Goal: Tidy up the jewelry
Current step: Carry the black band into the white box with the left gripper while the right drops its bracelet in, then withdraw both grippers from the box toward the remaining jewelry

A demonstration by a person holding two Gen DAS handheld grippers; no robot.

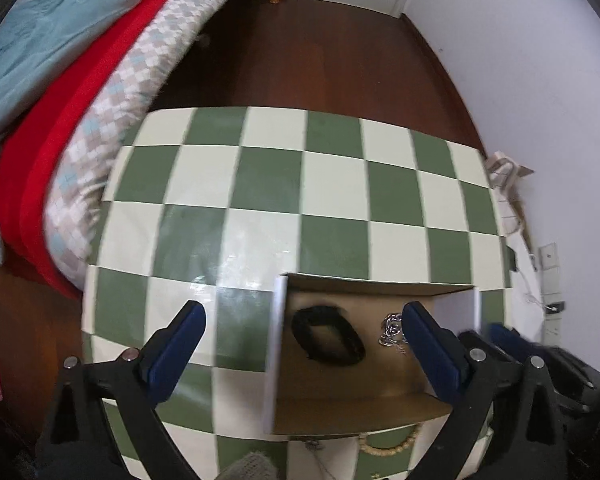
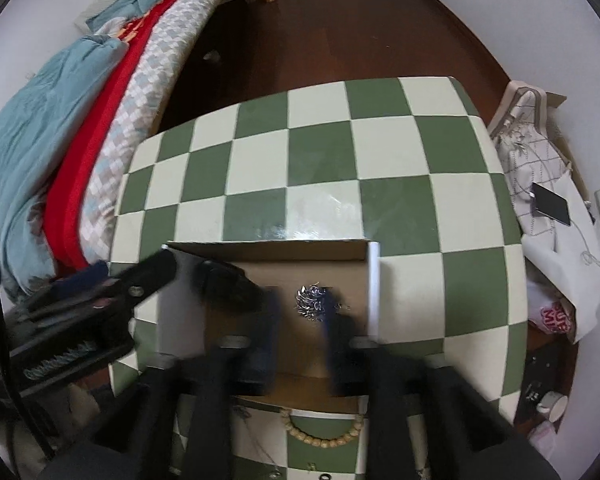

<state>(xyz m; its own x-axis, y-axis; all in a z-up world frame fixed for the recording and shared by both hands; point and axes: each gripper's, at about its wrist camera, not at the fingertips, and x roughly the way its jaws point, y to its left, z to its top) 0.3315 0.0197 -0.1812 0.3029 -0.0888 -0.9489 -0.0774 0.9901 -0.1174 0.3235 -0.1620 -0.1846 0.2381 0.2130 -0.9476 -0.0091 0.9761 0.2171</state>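
The step in hand looks like loading the cardboard box (image 2: pixel 300 264) with the loose pieces, one at a time. The box stands open on the checkered counter (image 2: pixel 380 152), and two pieces already lie on its floor: a heap of silver chain (image 2: pixel 310 300) and a black band (image 1: pixel 327 337).

The right gripper (image 2: pixel 300 312) is down inside the box with its fingers narrowly parted, one on each side of the silver chain. The view is blurred by motion, so I cannot tell whether the pads touch the chain or stand just clear of it; the gap reads as open, not clamped.

The left gripper (image 1: pixel 304 336) hangs spread wide over the box's left part. Its left finger (image 1: pixel 176 344) is outside the white side wall, above the counter, while its right finger (image 1: pixel 432 344) is over the box floor, just beside the chain. The black band lies between the two fingers, a little ahead of them, and nothing is held.

Still outside the box, just behind both grippers on the near counter, lies a wooden bead bracelet (image 2: pixel 324 438), and beside it a thin fine chain (image 2: pixel 260 444).

The next move probably calls for lifting the right gripper clear of the box, drawing it back toward the bead bracelet, and closing on a single stretch of beads without snagging the fine chain.
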